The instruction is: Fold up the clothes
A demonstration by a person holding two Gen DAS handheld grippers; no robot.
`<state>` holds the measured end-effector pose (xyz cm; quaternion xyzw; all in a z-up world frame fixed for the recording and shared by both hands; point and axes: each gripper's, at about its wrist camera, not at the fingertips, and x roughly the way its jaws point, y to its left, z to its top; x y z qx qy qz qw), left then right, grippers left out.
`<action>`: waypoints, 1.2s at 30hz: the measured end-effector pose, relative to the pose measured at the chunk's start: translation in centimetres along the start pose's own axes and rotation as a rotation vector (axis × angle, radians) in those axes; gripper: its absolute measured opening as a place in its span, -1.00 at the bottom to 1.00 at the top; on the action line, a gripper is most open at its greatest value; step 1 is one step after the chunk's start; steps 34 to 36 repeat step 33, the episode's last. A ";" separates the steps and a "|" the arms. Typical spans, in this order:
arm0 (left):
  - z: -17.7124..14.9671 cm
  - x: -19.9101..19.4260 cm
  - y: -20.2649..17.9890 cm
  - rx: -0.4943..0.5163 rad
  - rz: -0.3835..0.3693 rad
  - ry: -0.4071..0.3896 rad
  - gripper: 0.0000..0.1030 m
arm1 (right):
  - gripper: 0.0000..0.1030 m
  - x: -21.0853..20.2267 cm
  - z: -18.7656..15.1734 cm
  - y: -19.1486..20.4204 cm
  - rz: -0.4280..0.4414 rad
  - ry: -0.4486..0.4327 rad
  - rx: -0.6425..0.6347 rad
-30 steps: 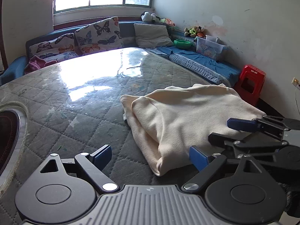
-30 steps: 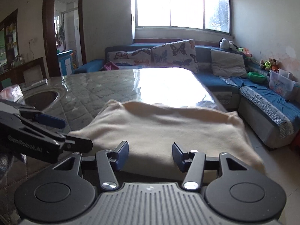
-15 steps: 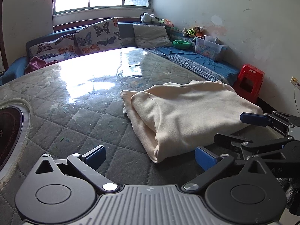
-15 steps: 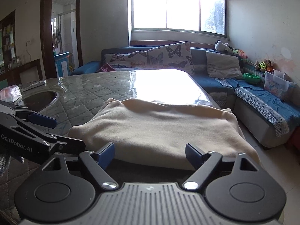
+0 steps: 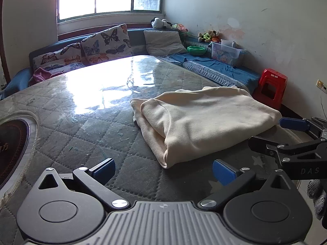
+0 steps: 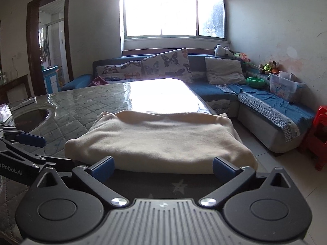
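A cream garment point(image 5: 204, 122) lies folded into a thick rectangle on the quilted, glass-topped table point(image 5: 81, 122), near its right edge. My left gripper point(image 5: 163, 169) is open just short of the garment's near corner, with nothing between its blue pads. In the right wrist view the garment point(image 6: 159, 136) lies straight ahead of my right gripper point(image 6: 163, 165). Its jaws are opening and stand wide, nothing between them, the pads apart from the cloth. Each gripper shows in the other's view: the right gripper point(image 5: 273, 132) at the cloth's right end, the left gripper point(image 6: 49, 149) at its left.
A round inset hotplate point(image 5: 10, 143) sits in the table at the left. A blue sofa with butterfly cushions point(image 5: 102, 42) runs along the far side and right wall. A red stool point(image 5: 271, 83) and tiled floor point(image 6: 286, 173) lie past the table's right edge.
The right gripper's jaws have widened from about half open. Both grippers have drawn back a little from the garment, which lies where it was.
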<state>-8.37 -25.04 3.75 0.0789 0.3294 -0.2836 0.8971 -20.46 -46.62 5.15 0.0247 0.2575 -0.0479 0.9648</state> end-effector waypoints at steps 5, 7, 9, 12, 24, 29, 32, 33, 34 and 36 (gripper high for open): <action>-0.4 -0.4 -0.5 0.009 0.004 -0.006 1.00 | 1.00 -0.5 -0.3 0.0 -0.021 -0.006 -0.001; -0.6 -0.6 -0.6 0.011 0.006 -0.006 1.00 | 1.00 -0.7 -0.4 0.1 -0.022 -0.007 0.006; -0.7 -0.7 -0.6 0.012 0.008 -0.007 1.00 | 1.00 -0.8 -0.6 0.1 -0.026 -0.007 0.012; -1.0 -0.9 -0.7 0.013 0.011 -0.010 1.00 | 1.00 -1.0 -0.8 0.1 -0.038 -0.007 0.014; -2.0 -1.4 -0.9 -0.002 0.011 -0.005 1.00 | 1.00 -1.5 -1.7 0.4 -0.079 -0.001 0.042; -2.4 -1.7 -0.9 -0.008 0.016 -0.005 1.00 | 1.00 -1.8 -1.9 0.9 -0.087 -0.001 0.033; -2.6 -1.8 -1.0 -0.009 0.016 -0.004 1.00 | 1.00 -2.1 -2.1 1.0 -0.091 -0.003 0.030; -2.7 -1.9 -1.1 -0.007 0.014 -0.005 1.00 | 1.00 -2.2 -2.2 1.0 -0.091 -0.004 0.031; -2.7 -1.9 -1.1 -0.007 0.014 -0.005 1.00 | 1.00 -2.2 -2.2 1.0 -0.091 -0.004 0.031; -2.7 -1.9 -1.1 -0.007 0.014 -0.005 1.00 | 1.00 -2.2 -2.2 1.0 -0.091 -0.004 0.031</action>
